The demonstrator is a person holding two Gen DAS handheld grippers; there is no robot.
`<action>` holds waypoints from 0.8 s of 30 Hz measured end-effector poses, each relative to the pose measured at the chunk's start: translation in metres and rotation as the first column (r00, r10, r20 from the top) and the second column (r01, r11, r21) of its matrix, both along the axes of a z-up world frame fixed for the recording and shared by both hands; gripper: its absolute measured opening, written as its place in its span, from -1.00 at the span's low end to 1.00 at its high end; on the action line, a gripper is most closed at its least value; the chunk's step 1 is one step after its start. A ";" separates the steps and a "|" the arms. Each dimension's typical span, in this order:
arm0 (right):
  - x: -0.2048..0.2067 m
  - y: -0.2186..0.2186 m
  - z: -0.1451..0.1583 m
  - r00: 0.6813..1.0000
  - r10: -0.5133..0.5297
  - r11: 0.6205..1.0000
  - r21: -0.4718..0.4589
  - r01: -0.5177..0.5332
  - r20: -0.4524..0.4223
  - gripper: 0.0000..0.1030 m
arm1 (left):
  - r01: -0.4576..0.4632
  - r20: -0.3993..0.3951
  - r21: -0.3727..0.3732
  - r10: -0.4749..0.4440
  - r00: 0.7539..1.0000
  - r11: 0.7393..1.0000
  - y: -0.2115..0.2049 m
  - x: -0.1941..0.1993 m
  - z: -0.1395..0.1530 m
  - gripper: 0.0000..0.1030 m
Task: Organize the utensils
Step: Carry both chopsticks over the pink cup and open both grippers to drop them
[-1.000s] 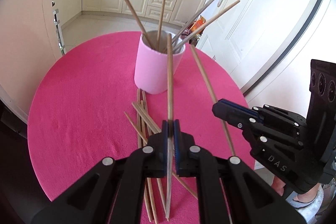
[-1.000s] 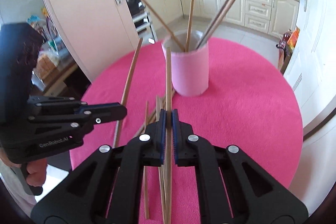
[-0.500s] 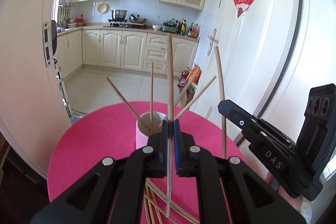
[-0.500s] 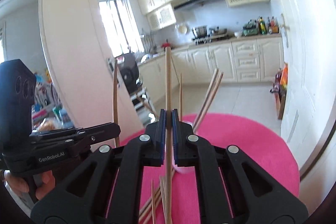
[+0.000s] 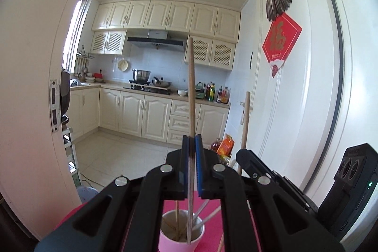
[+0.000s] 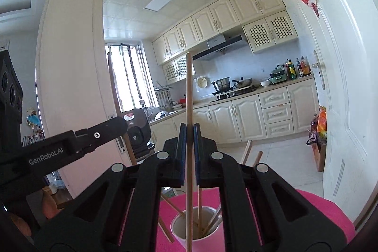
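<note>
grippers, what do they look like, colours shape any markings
Both are matte black plastic. The left gripper and the right gripper each have two angular linkage arms with triangular cut-outs and round silver pivot pins, ending in straight fingers faced with blue pads. Seen from the side, one body reads "GenRobot.AI" in white. The other's rear block has round lenses and a small green light. No cables or sleeves show.

We see a kitchen with cream cupboards. A shiny pot and a pan sit on the stove. Bottles stand on the counter. A red paper sign hangs on the white door, under a fan.
</note>
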State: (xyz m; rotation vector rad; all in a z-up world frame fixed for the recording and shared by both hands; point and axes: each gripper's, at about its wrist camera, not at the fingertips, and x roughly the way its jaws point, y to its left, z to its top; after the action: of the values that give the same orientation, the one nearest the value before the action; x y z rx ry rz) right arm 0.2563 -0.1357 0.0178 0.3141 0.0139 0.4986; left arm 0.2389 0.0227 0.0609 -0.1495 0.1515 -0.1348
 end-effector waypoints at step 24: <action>0.030 0.021 -0.023 0.999 -0.021 1.000 0.008 0.021 0.024 -0.88 | -0.006 -0.091 0.012 0.007 0.996 1.000 0.015 0.054 -0.053 -0.87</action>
State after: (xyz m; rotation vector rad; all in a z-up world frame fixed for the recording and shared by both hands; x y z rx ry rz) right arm 0.2867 -0.1146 -0.0056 0.3155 -0.0146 0.4819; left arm 0.2931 0.0376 0.0083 -0.1447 0.2424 -0.1207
